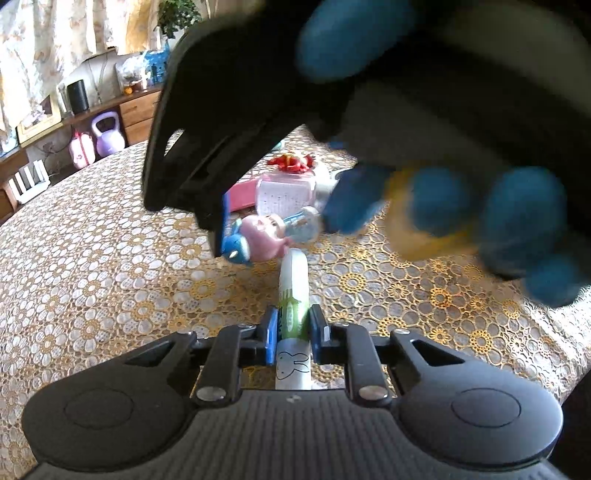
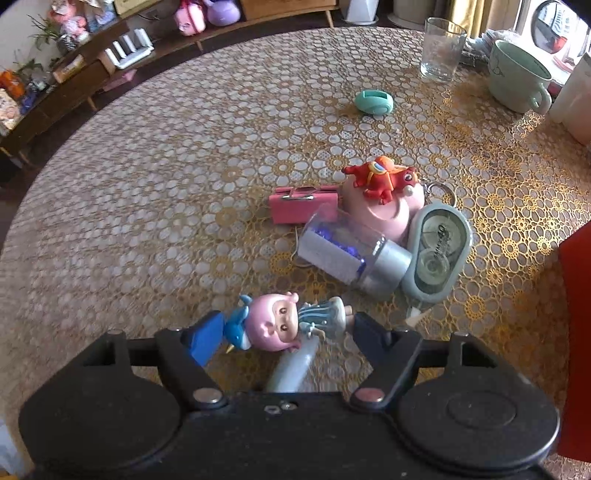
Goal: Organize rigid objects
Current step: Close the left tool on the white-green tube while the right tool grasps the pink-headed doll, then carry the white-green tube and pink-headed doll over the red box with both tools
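Home – curtains (image 1: 44, 33), sideboard (image 1: 136, 107) (lace-clothed table (image 2: 166, 155))

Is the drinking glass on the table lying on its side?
No, the drinking glass stands upright on the tablecloth, its open rim facing up, beside the green cup.

Pink-headed doll (image 2: 284, 323) lying sideways, glue stick (image 1: 293, 295) clamped

We are looking across a round table (image 2: 147, 155) wearing a gold floral lace cloth. At ten o'clock, a low wooden sideboard (image 2: 85, 85) is lining the wall. Daylight is filtering through patterned curtains (image 1: 55, 33) behind it.
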The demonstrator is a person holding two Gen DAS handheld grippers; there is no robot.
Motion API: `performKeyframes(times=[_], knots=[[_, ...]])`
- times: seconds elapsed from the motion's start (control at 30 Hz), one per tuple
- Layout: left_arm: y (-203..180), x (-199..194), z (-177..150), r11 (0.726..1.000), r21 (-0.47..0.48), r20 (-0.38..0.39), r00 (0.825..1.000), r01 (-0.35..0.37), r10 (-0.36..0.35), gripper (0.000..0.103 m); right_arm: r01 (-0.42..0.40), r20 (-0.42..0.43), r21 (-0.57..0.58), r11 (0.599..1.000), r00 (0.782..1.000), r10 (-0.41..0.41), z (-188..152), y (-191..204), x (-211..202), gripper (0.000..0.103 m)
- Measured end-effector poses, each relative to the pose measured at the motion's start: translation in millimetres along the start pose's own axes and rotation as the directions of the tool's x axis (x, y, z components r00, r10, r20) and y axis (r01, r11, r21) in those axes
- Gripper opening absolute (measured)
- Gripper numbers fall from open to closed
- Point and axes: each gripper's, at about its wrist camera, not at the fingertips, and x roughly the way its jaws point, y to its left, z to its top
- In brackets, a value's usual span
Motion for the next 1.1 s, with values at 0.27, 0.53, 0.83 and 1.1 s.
performKeyframes(times=[0.27, 0.53, 0.83, 1.1], knots=[[16, -2, 4, 0.999, -0.049, -0.023, 1.000, -0.005, 0.004, 0.017, -0.043, 0.046, 0.002, 0.999, 0.998, 0.043, -14, -28, -45, 0.075], [-2, -38, 0, 0.997, -0.079, -0.032, 0.999, -0.022, 0.019, 0.017, -0.042, 0.099, -0.005, 0.999, 0.994, 0.042, -29, -67, -91, 0.075], [-14, -53, 28, 0.993, -0.118, -0.042, 0.999, 0.006, -0.011, 0.017, -0.059, 0.197, 0.033, 0.998, 0.979, 0.052, -41, -124, -150, 0.075], [-46, -79, 68, 0.993, -0.110, -0.005, 0.999, 0.052, -0.053, 0.017, -0.053, 0.273, 0.097, 0.994, 0.962, 0.025, -56, -185, -190, 0.075]])
